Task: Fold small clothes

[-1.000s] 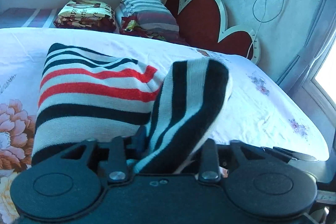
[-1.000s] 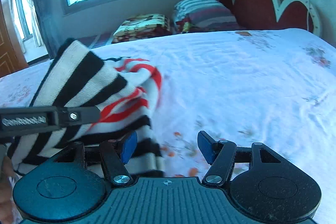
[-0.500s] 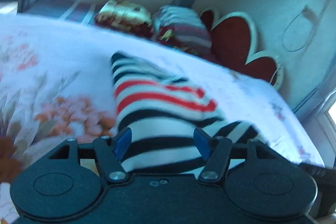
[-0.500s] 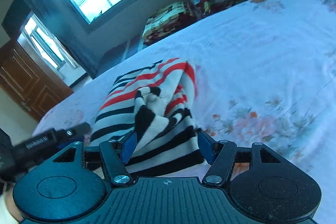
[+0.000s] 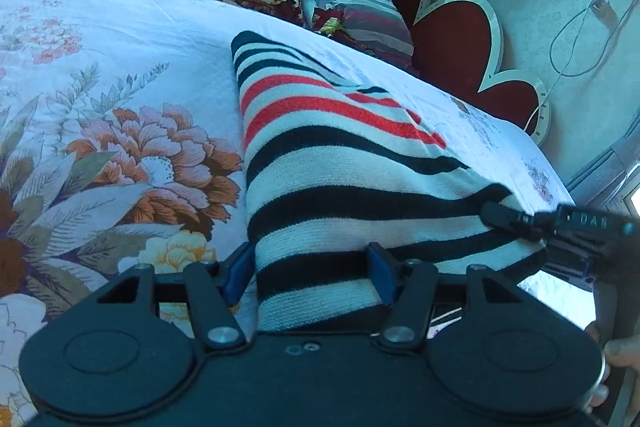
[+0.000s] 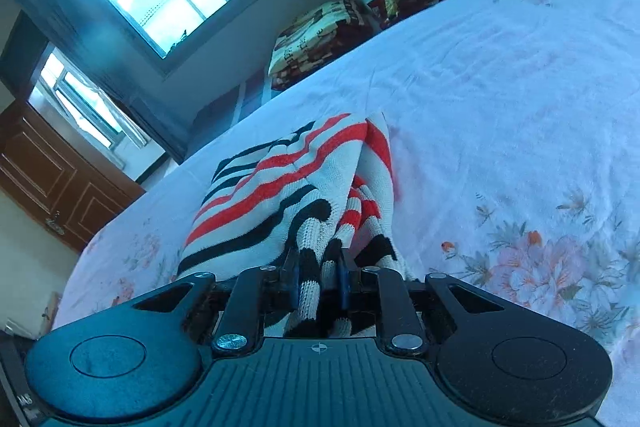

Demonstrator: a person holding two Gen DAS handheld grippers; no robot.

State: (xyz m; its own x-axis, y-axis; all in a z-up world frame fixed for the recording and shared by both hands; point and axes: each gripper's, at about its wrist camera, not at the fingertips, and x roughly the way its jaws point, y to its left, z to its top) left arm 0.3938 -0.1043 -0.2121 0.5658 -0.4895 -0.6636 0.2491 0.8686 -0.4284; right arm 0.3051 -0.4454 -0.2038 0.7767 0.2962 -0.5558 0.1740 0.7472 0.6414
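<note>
Low centre of the right wrist view: right gripper (image 6: pixel 319 283) closing, pads already pinching a bunched striped fold of the small striped sweater (image 6: pixel 288 195), probably to carry that edge over. Low centre of the left view: left gripper (image 5: pixel 308 273) half open and closing, straddling the near hem unpinched. Beyond, flat on the floral bedsheet (image 5: pixel 120 39); pillows (image 5: pixel 352 7) upper centre.
</note>
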